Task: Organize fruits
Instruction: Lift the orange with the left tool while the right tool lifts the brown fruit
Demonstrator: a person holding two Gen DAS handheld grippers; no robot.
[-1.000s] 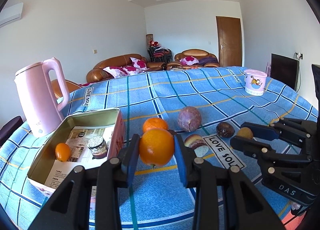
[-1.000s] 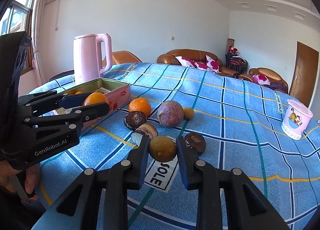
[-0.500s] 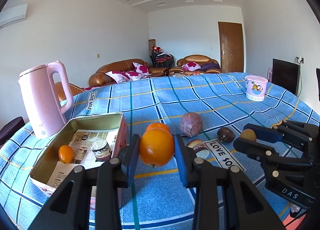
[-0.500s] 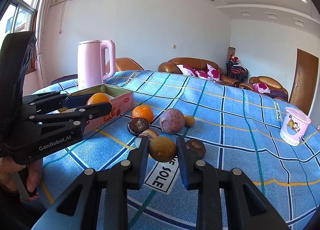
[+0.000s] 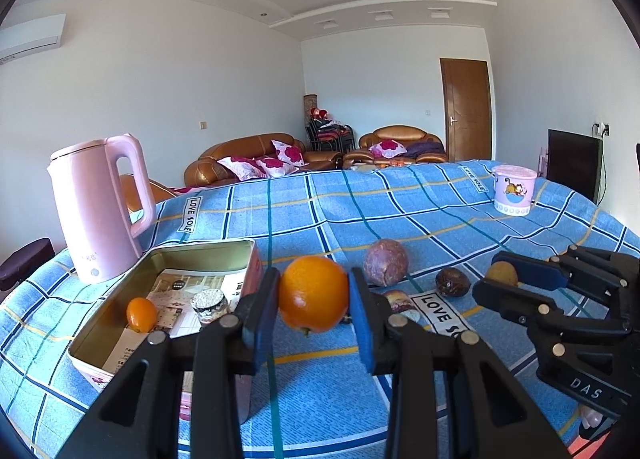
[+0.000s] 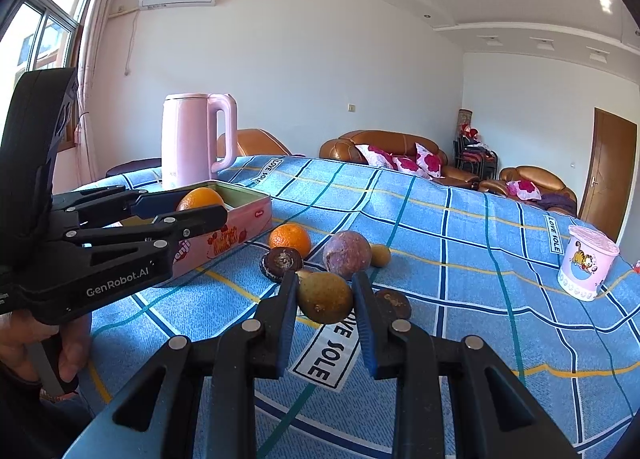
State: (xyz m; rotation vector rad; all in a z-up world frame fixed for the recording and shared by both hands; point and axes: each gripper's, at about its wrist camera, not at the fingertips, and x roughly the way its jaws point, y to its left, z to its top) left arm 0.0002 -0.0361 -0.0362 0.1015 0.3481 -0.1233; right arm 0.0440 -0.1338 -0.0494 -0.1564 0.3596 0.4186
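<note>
Tin (image 5: 120,315) interior in left view only

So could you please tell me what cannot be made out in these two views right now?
- Left wrist view: the second orange on the cloth is hidden behind the held orange.
- Left wrist view: print on the leaflet inside the tin is too small to read.
- Right wrist view: the tin's contents are hidden by its wall and the left gripper.
- Right wrist view: the fruit behind the brown fruit is mostly covered.
</note>
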